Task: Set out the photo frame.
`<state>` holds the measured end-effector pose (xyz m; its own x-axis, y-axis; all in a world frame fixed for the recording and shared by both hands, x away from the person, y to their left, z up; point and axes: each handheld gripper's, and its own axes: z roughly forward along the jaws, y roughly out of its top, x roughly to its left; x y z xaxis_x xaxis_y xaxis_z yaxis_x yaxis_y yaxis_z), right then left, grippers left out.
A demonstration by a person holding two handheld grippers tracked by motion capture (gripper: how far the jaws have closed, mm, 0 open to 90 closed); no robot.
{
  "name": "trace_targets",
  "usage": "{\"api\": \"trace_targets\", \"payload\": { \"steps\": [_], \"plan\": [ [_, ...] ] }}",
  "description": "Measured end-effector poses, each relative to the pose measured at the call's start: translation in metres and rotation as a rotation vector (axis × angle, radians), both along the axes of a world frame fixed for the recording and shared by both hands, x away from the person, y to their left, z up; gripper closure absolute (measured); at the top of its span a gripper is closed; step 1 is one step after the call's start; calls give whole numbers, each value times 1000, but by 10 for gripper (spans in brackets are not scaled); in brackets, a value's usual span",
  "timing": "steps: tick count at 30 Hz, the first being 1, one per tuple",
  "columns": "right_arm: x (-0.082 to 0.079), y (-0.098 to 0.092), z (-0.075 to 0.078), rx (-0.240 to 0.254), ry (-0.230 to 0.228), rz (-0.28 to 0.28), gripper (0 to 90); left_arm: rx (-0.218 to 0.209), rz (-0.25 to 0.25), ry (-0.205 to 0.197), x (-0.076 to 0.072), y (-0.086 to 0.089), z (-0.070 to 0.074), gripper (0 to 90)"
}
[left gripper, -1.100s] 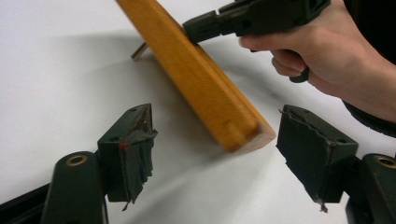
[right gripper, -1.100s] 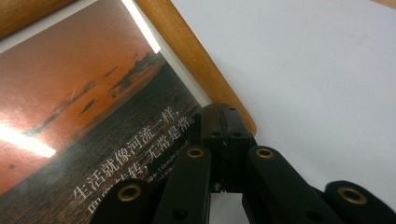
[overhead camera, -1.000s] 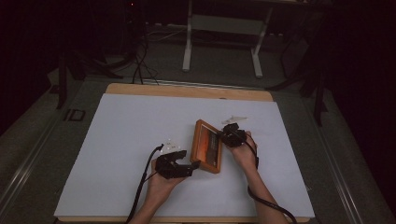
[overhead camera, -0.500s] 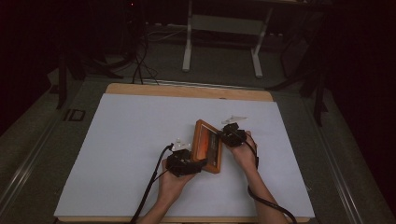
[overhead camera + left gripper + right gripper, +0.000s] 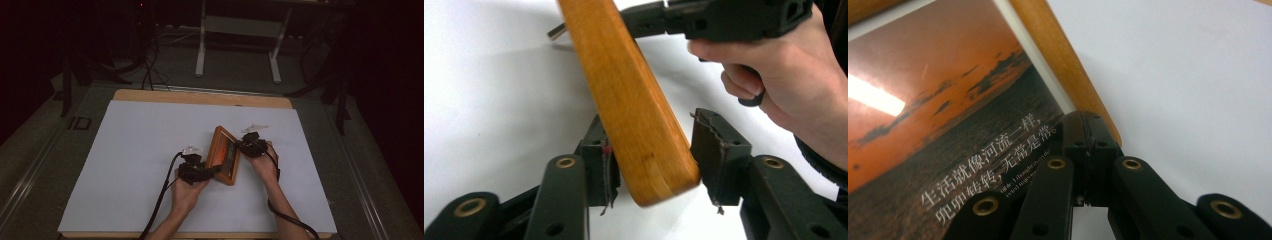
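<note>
Left gripper view: the left tongs (image 5: 654, 157) gape around the wooden picture frame's (image 5: 634, 105) lower corner, above the counter (image 5: 489, 90); the right tongs (image 5: 1087, 160) pinch its edge. Rigid, probably fragile glass; hold wood.

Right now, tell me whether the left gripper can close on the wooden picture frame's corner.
Probably yes. The left gripper is open with the wooden picture frame corner already between its pads; nothing blocks them, and the right gripper holds the other edge.
</note>
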<state>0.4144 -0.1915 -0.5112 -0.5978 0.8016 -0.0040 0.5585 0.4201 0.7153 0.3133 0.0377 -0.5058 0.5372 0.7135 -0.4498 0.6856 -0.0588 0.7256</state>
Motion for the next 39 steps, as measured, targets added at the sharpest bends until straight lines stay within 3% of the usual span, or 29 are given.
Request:
{"api": "trace_targets", "payload": {
  "steps": [8,13,20,21,24,26,29,30,33,39],
  "plan": [
    [-10,-19,5,44,6,5,796,-4,-18,10,8,-2,6,597],
    [-21,-24,15,57,-15,54,755,-19,-36,9,13,-2,11,645],
    [-36,-24,28,56,-52,139,725,39,-84,-47,14,-6,22,685],
    [-39,-24,30,56,-62,153,717,65,-99,-75,13,-6,26,685],
    [-47,-26,37,51,-89,197,702,81,-114,-101,13,-4,30,689],
    [-50,-27,41,54,-96,211,698,84,-126,-119,15,-1,34,690],
    [-52,-28,45,45,-107,228,678,130,-187,-191,17,6,46,690],
    [-52,-28,45,45,-107,228,678,130,-187,-191,17,6,46,690],
    [-53,-28,47,41,-116,234,675,155,-232,-240,18,13,57,690],
    [-58,-26,55,41,-143,268,663,165,-299,-285,23,31,75,690]
  ]
}}
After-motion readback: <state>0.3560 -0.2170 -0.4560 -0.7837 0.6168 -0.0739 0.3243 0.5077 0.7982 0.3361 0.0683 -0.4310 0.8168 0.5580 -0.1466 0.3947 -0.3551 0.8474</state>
